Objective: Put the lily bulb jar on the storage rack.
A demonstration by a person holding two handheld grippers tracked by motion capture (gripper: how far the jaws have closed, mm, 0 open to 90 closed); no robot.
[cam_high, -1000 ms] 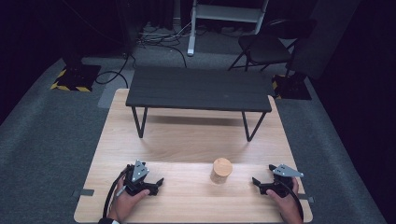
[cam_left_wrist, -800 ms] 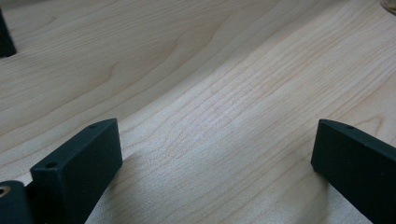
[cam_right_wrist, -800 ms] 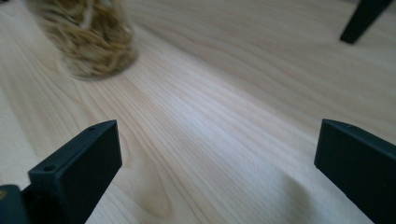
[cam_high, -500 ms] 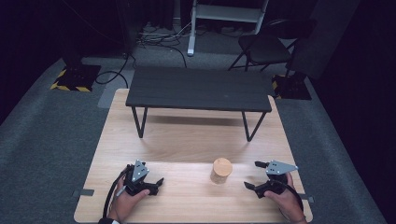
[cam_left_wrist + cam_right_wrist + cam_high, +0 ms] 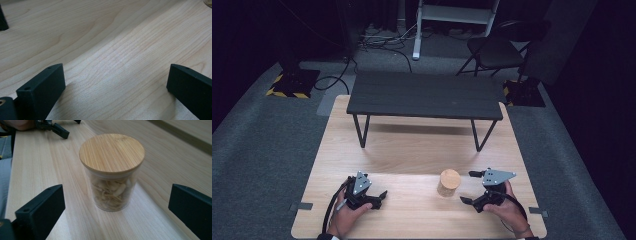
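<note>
A small clear glass jar [image 5: 448, 182] with a round bamboo lid [image 5: 112, 152] stands upright on the light wooden table [image 5: 412, 150], near its front edge and right of centre. Pale dried pieces fill the jar [image 5: 111, 191]. My right gripper [image 5: 468, 187] is just to the jar's right, open, with its jaws pointing at the jar and apart from it. In the right gripper view the right gripper [image 5: 116, 191] has its jaws spread wide on either side of the jar. My left gripper [image 5: 379, 199] rests open at the front left, with bare wood between the jaws of the left gripper [image 5: 115, 72].
A low black bench [image 5: 427, 95] on thin legs stands across the far half of the table. Bare wood lies between the bench and the jar. Grey carpet, cables and a chair [image 5: 497, 50] lie beyond the table. Tape tabs [image 5: 300, 206] mark the front corners.
My right gripper has moved left towards the jar and now points its open jaws at it. The left gripper and the jar have stayed put.
</note>
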